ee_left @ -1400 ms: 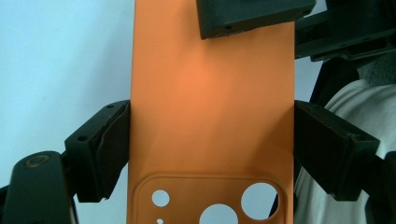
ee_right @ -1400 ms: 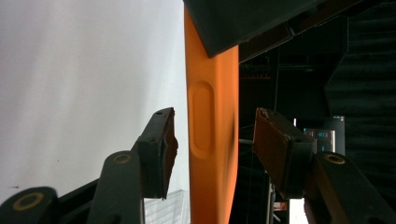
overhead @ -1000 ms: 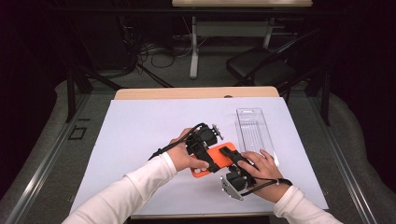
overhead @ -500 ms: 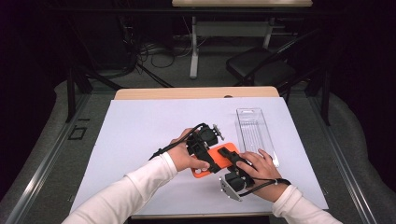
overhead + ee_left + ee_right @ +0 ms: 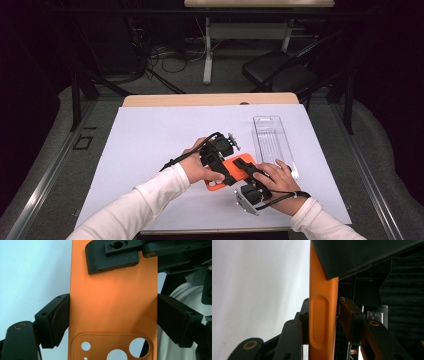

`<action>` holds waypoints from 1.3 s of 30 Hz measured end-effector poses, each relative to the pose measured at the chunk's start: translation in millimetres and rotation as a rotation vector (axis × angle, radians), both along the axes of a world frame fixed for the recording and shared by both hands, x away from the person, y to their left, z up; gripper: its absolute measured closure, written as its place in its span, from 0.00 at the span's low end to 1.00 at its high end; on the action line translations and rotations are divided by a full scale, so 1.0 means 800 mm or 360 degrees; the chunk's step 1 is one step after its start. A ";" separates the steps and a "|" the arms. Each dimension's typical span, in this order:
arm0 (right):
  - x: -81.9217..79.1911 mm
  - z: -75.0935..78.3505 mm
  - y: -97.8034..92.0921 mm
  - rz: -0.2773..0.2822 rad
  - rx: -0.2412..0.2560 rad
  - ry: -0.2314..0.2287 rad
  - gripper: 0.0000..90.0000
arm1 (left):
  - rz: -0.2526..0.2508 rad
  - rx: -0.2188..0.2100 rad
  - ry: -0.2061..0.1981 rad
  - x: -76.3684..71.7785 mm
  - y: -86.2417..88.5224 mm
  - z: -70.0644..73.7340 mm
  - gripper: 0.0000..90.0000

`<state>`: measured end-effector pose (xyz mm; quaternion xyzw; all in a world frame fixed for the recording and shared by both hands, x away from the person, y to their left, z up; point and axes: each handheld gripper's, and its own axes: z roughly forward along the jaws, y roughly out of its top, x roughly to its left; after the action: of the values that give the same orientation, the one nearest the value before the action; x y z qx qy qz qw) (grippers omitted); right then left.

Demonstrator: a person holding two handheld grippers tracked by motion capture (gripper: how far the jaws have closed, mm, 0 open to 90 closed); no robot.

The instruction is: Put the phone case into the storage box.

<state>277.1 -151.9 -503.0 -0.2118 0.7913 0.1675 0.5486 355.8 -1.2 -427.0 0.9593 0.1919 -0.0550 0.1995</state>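
An orange phone case (image 5: pixel 239 166) is held just above the white sheet, between both hands. My left gripper (image 5: pixel 225 170) comes from the left and is shut across the case's width. In the left gripper view its two pads press the long edges of the case (image 5: pixel 113 305), with the camera cut-out nearest the lens. My right gripper (image 5: pixel 248 173) comes from the near right and clamps the case's far end. The right gripper view shows the case (image 5: pixel 322 322) edge-on between its jaws. One jaw of the right gripper lies flat on the case's back at the top of the left gripper view.
A clear plastic tray (image 5: pixel 272 140) lies on the white sheet (image 5: pixel 150 150), just right of and beyond the hands. The table's wooden far edge (image 5: pixel 210 99) shows past the sheet. A dark chair (image 5: pixel 280 75) and cables stand on the floor behind.
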 end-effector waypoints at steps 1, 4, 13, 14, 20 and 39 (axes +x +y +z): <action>0.000 -0.001 0.000 -0.0002 0.0005 -0.0003 0.73 | -0.0001 0.0000 -0.0001 0.000 0.000 0.000 0.18; 0.000 -0.002 -0.001 -0.0006 0.0010 -0.0016 0.75 | 0.0001 0.0000 0.0002 0.000 0.000 -0.001 0.18; 0.000 -0.005 -0.001 0.0000 0.0008 -0.0051 0.79 | 0.0009 -0.0009 0.0021 0.002 0.000 -0.002 0.18; 0.000 -0.004 -0.001 -0.0003 0.0008 -0.0058 0.80 | 0.0011 -0.0010 0.0024 0.002 0.000 -0.002 0.18; 0.001 -0.007 -0.001 0.0000 0.0026 -0.0060 0.82 | 0.0026 -0.0012 0.0027 0.003 0.002 -0.004 0.18; 0.000 -0.010 0.001 -0.0005 0.0056 -0.0128 0.90 | 0.0062 -0.0045 0.0072 0.006 0.007 -0.003 0.18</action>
<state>277.5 -151.3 -511.0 -0.2074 0.7659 0.1720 0.5838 360.4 4.4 -429.6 0.9510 0.2141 -0.0754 0.2098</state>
